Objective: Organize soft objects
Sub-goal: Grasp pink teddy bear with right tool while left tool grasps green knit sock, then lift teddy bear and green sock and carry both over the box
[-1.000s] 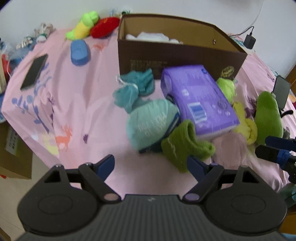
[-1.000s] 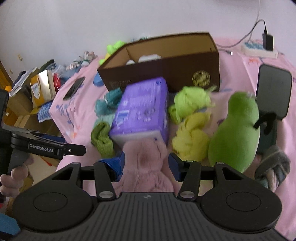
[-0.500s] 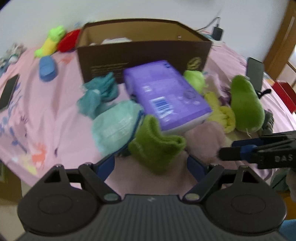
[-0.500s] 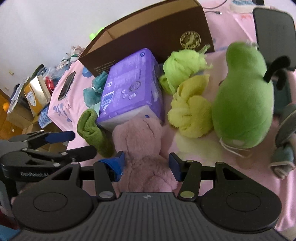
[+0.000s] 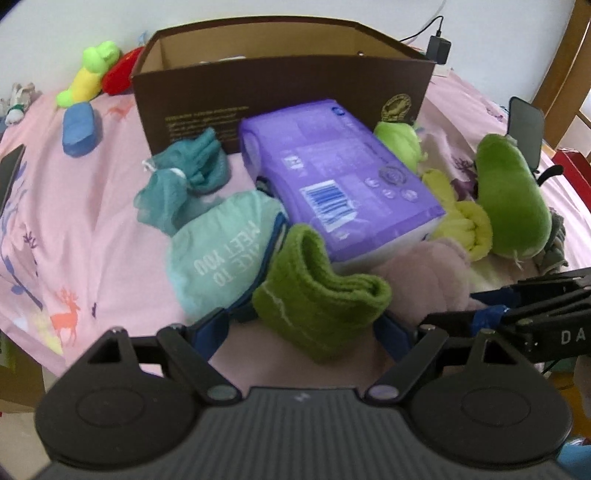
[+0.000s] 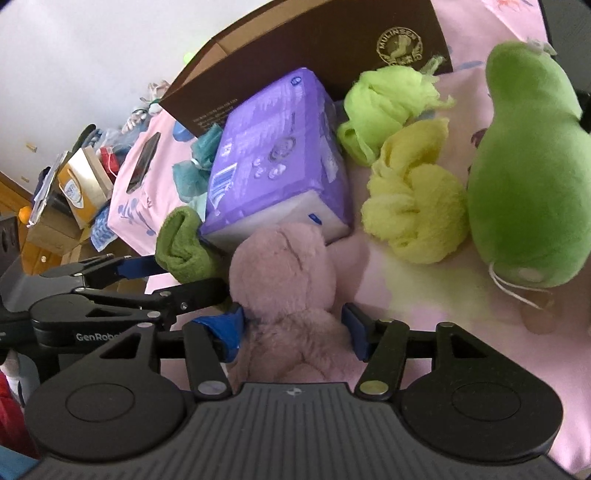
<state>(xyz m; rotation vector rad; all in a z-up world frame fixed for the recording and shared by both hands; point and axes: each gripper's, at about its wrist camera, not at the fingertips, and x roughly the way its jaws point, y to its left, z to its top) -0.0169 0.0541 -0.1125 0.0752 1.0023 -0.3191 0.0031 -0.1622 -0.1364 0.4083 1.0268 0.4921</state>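
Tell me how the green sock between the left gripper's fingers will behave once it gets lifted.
The green sock lies folded over in thick ribbed knit, so it will probably flop and unfold when raised. It looks light for its bulk. The fuzzy fabric should give the left gripper good friction, so slipping seems unlikely.

A black phone (image 5: 9, 173) lies flat on the pink printed bedsheet (image 5: 74, 221), a charger plug (image 5: 438, 50) hangs by the white wall (image 5: 258, 11), and a yellow carton (image 6: 79, 184) stands beside the bed.
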